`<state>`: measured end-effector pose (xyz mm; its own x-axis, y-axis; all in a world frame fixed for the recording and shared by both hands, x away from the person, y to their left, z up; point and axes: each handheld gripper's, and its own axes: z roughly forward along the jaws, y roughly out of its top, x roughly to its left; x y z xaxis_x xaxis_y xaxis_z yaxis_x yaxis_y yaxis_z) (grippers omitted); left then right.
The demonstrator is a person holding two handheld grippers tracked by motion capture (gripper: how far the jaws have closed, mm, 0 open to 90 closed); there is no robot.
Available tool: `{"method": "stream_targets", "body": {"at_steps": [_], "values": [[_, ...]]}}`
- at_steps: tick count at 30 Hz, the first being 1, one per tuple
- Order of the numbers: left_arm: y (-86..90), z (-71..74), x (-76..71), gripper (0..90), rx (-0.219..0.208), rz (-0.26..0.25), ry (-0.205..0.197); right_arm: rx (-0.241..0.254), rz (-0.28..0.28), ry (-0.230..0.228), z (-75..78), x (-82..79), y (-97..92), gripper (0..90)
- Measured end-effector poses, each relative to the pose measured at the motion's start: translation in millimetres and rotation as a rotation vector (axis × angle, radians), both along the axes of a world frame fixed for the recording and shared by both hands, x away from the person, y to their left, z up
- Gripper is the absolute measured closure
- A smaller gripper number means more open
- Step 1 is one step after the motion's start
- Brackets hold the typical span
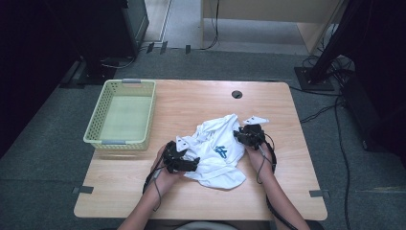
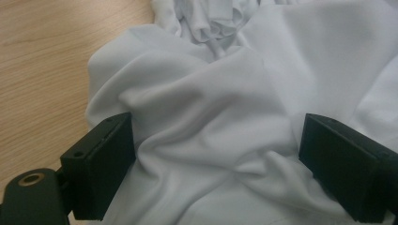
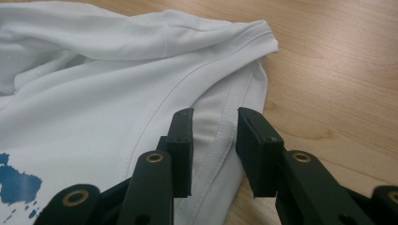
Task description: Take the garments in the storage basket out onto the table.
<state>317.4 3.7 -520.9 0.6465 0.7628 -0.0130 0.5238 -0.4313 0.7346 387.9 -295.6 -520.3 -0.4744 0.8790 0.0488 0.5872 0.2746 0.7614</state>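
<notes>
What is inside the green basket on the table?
The green basket holds nothing on the visible part of its floor. Its near wall hides the front strip of the floor. The white shirt lies outside it, on the table.

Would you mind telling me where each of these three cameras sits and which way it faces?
High view: above the person's side, looking forward and down on the table; forearms, left gripper, right gripper.
Left gripper view: on the left gripper, over crumpled cloth, jaws wide apart.
Right gripper view: on the right gripper, along a seamed edge between narrow jaws.
Shared: the white shirt.
</notes>
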Motion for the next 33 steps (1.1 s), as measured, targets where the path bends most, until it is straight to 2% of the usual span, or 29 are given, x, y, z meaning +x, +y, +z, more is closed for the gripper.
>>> {"method": "stream_targets", "body": {"at_steps": [7,12,15,25,27,28,30,31,32,33], "values": [[-0.2,0.1,-2.8,11.1,-0.002,-0.002,0.001,-0.010,0.008,-0.006,-0.1,5.1,3.7,67.7],[2.0,0.4,-1.7,11.0,-0.027,-0.019,0.011,-0.008,0.014,-0.003,0.0,8.8,4.6,67.8],[-0.3,0.0,-2.7,11.0,-0.011,-0.015,0.003,-0.009,0.020,-0.005,-0.1,11.7,5.3,67.7],[-1.6,1.2,-4.8,11.1,-0.011,-0.010,0.013,-0.005,0.051,-0.009,-0.6,20.8,9.3,67.1],[-0.1,3.9,-4.7,15.7,-0.015,-0.028,0.023,-0.005,0.052,-0.011,-0.7,21.7,10.1,66.5],[1.5,5.8,-4.1,22.3,-0.024,-0.025,0.031,-0.004,0.051,-0.011,-0.8,21.7,10.3,66.0],[3.6,9.2,-1.4,24.6,-0.058,-0.025,0.054,0.003,0.057,-0.009,-0.8,21.9,9.9,62.5],[4.0,11.5,-0.1,25.1,-0.048,-0.030,0.054,0.014,0.063,-0.004,-1.0,22.1,9.7,59.1],[4.4,14.0,0.7,29.5,-0.033,-0.034,0.039,0.026,0.066,0.000,-1.1,22.1,10.1,56.9],[4.7,17.0,1.8,30.8,-0.027,-0.036,0.029,0.019,0.072,-0.003,-1.3,21.7,10.8,55.6]]}}
